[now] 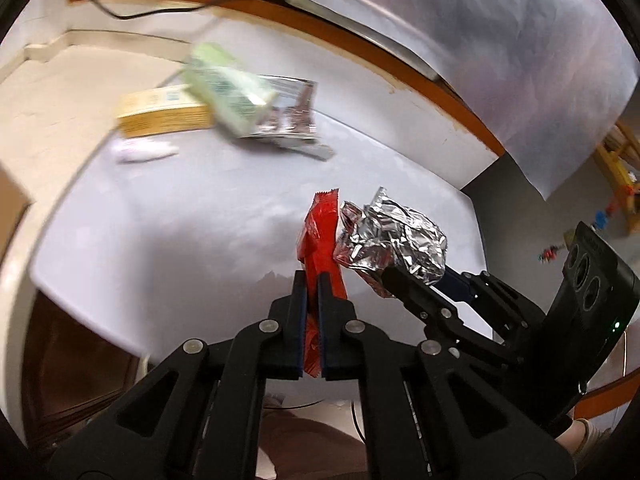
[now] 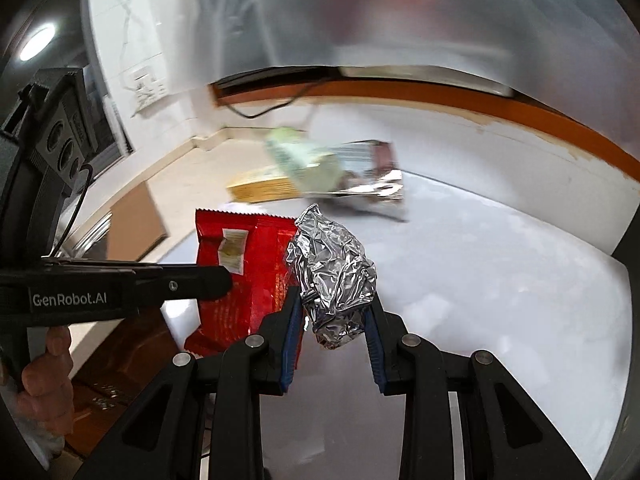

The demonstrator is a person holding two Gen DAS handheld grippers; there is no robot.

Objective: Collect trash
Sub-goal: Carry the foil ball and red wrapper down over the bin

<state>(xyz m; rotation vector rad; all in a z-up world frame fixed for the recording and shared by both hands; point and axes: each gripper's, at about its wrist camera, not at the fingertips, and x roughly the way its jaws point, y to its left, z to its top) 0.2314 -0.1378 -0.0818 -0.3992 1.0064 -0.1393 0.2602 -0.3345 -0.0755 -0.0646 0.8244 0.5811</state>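
Both units, left gripper [image 1: 312, 280] and right gripper [image 2: 332, 308], are matte black linkage frames with round silver pivot screws and blue-padded fingers [image 2: 291, 344]; the left body carries white "GenRobot.AI" lettering, a thin black cable and bare-skinned fingers of the left hand [image 2: 40, 376] on its handle.

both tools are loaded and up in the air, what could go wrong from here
The red wrapper is pinched by a thin edge in the left tool, so it might slip out. The foil ball in the right tool sits right beside the wrapper, so the two could snag. Both views are blurred, suggesting fast motion.
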